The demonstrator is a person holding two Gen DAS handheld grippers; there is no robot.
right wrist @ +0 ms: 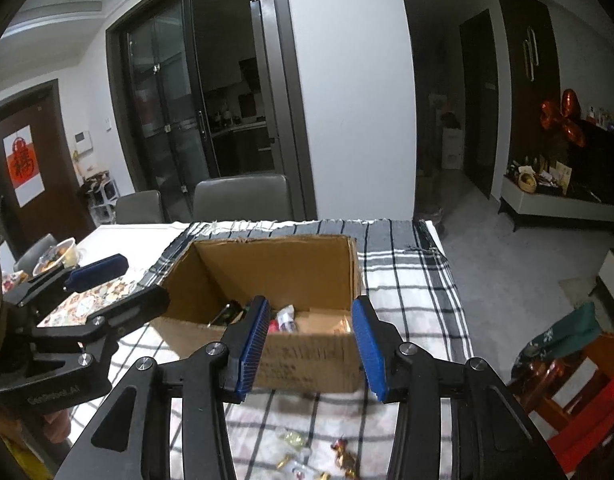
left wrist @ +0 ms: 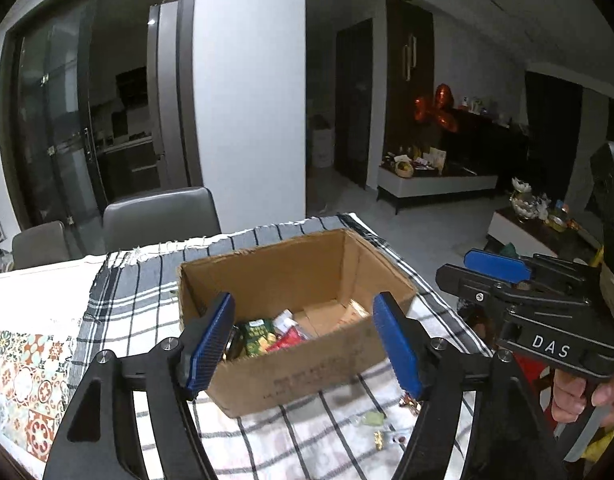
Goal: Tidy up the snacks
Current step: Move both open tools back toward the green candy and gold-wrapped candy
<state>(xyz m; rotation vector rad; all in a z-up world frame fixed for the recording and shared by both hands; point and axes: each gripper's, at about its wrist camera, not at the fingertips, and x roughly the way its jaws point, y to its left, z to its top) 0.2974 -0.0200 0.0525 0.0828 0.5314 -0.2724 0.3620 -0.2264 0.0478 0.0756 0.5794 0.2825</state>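
Along the bottom edge of the left wrist view, the left gripper (left wrist: 303,344) stood with its blue pads wide apart and nothing between them. Low in the right wrist view, the right gripper (right wrist: 311,348) was likewise spread wide and empty. Just beyond the fingers, at lower centre of both views, a few loose wrapped candies (right wrist: 343,454) lay scattered on the checked tablecloth (left wrist: 307,436), near the front wall of the box but apart from it. Further up, at the centre of each frame, the open cardboard box (left wrist: 299,372) sat on the cloth, and several snack packets (left wrist: 263,334) lay together in its near left corner, a green one and a red one among them; the rest of its floor showed bare cardboard. At the right edge of the left view the right gripper appeared again, held in a hand (left wrist: 587,396). At the left edge of the right view a bowl of food (right wrist: 59,258) stood on the table. Behind the table, towards the upper left, two grey chairs (left wrist: 159,212) stood before dark glass doors (left wrist: 59,120).
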